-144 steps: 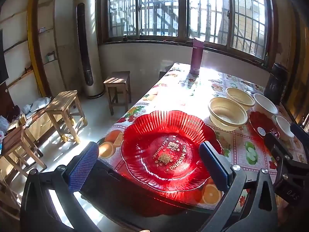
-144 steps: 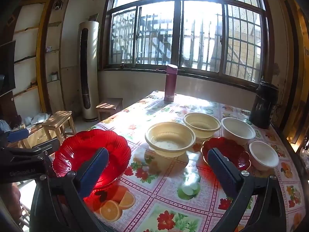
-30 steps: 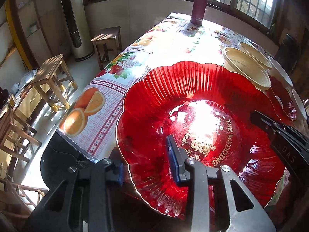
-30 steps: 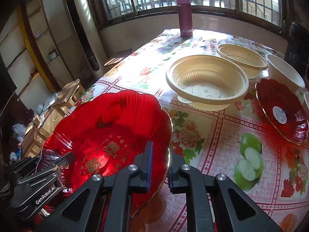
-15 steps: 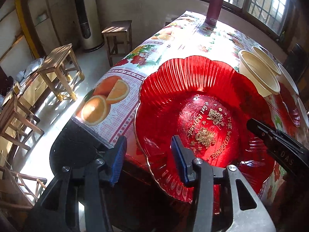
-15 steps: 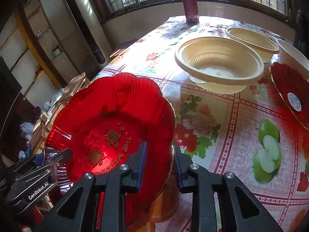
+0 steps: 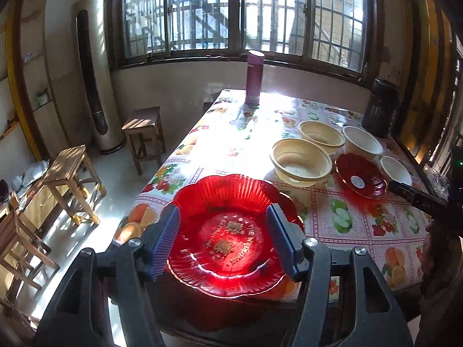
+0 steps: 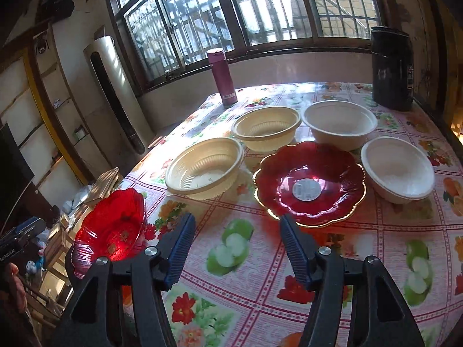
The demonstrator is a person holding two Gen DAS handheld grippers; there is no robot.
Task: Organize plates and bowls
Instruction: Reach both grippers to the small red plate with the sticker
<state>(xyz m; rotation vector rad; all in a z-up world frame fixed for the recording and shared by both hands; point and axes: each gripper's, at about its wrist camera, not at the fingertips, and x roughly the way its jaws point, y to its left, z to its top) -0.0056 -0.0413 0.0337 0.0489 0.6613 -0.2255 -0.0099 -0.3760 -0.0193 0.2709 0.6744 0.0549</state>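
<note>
A large red scalloped plate (image 7: 231, 231) lies on the table's near left corner; it also shows in the right wrist view (image 8: 110, 231). My left gripper (image 7: 225, 243) is open and empty, hovering just above and before it. My right gripper (image 8: 235, 248) is open and empty over the tablecloth, short of a smaller red plate with a gold rim (image 8: 309, 183). Behind stand two yellow bowls (image 8: 205, 167) (image 8: 266, 128) and two white bowls (image 8: 338, 124) (image 8: 398, 169).
The table (image 8: 260, 289) has a fruit-and-flower cloth. A maroon flask (image 8: 221, 78) and a black jug (image 8: 392, 68) stand at its far edge by the window. Wooden stools (image 7: 69, 173) stand on the floor at the left.
Both grippers let go of the large red plate, opened wide and pulled back. The plate now rests on the table corner. The right gripper has turned toward the small red plate.
</note>
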